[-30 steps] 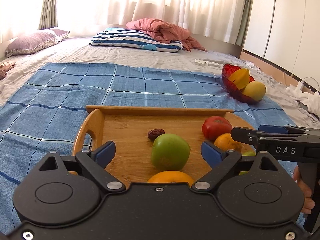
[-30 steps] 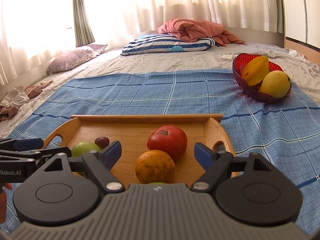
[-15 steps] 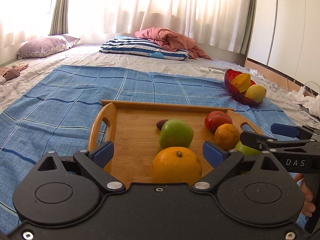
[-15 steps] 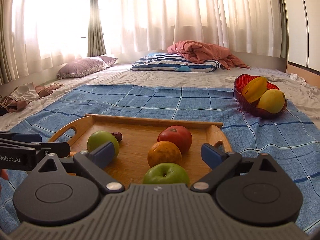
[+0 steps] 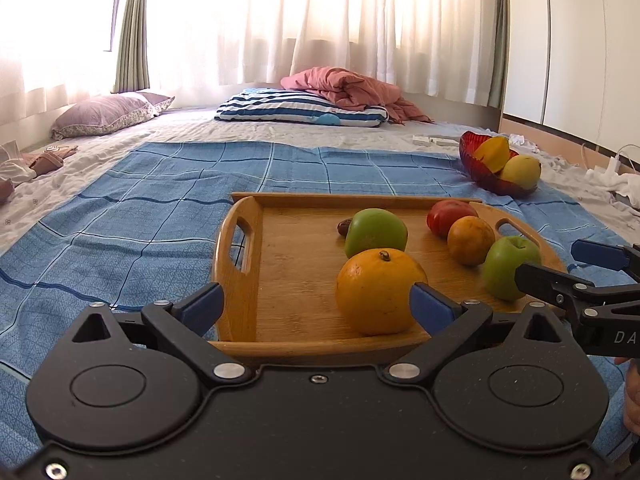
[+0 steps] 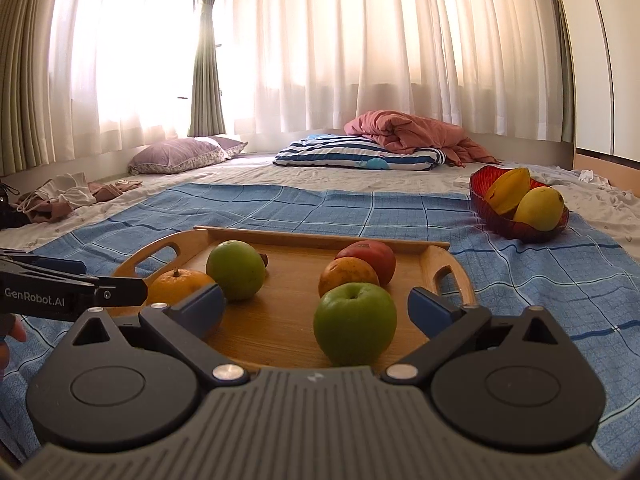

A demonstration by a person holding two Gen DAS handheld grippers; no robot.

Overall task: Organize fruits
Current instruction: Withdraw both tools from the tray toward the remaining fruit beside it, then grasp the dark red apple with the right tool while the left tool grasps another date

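1. Left wrist view: the left gripper (image 5: 316, 306) has just been opening, jaws wide, gripping nothing; the large orange (image 5: 380, 291) rests on the wooden tray (image 5: 240, 240) just ahead.
2. Right wrist view: the right gripper (image 6: 316, 310), jaws spread wide, frames the green apple (image 6: 354, 323) without touching it.

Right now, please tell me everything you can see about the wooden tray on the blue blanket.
The wooden tray looks like light bamboo, rectangular, with a raised rim and a cut-out handle at each end. It lies flat on the blue checked blanket. Inside it rest two oranges, two green apples, a red tomato and a small brown date. Neither gripper touches it.
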